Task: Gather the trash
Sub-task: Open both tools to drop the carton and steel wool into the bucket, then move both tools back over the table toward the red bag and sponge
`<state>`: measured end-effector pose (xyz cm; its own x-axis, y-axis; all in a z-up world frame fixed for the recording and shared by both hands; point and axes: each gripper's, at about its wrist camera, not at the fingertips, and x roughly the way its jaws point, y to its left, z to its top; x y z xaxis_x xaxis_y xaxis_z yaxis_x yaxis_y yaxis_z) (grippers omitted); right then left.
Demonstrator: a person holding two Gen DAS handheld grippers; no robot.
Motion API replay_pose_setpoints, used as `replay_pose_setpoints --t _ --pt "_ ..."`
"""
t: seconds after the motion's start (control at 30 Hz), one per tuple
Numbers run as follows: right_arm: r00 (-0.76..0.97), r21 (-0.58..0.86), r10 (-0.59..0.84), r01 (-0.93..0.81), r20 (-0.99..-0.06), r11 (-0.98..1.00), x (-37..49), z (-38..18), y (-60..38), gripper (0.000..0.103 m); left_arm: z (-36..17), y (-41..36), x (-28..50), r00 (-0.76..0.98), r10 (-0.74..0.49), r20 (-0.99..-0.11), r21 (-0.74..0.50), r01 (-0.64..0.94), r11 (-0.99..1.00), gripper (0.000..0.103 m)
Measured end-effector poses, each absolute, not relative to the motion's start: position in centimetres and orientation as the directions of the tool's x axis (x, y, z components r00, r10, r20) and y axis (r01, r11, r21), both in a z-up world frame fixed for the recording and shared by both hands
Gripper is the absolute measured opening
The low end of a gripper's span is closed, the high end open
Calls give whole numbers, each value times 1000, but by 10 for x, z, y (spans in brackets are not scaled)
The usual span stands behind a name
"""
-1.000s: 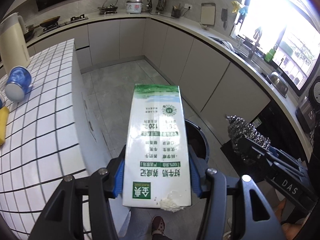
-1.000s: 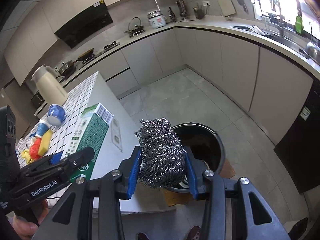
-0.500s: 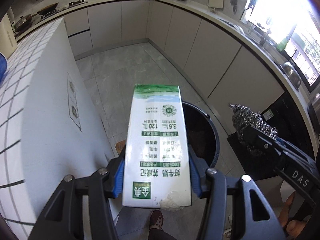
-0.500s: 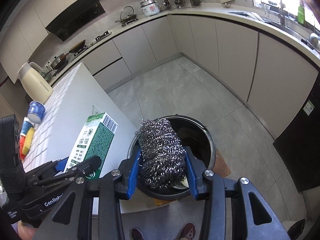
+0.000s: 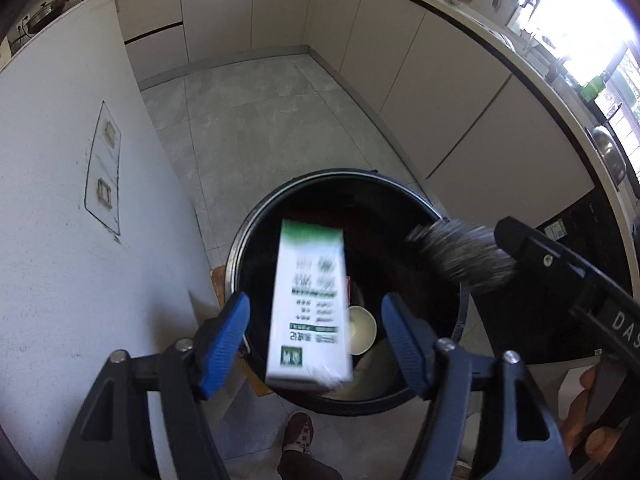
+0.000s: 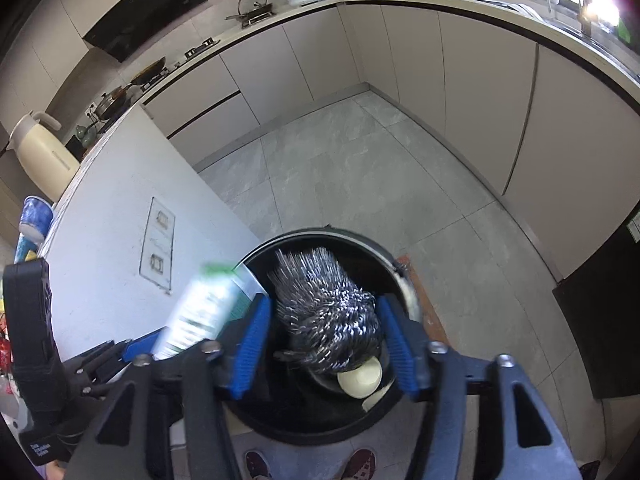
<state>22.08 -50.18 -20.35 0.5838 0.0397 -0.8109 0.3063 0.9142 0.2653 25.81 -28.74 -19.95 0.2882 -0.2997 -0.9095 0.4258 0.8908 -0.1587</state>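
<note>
Where both tongs (image 5: 314, 340) (image 6: 324, 340) gripped before: now apart, milk carton (image 5: 310, 312), steel scourer (image 6: 326, 312) loose.

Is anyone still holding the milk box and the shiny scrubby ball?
No. Both grippers, left and right, are open; the milk carton and steel wool scrubber are falling, blurred, above the trash bin.
</note>
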Motion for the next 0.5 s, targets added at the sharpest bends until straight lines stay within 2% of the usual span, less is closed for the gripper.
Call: replay_pose_setpoints --t 0.13,0.5 --pt "596 250 17 311 -803 917 224 -202 -506 61 -188 -286 255 343 -279 -897 -116 425 898 72" --pt "611 219 -21 314 -791 924 211 -168 -495 61 -128 -277 239 407 -287 -867 -95 431 897 72"
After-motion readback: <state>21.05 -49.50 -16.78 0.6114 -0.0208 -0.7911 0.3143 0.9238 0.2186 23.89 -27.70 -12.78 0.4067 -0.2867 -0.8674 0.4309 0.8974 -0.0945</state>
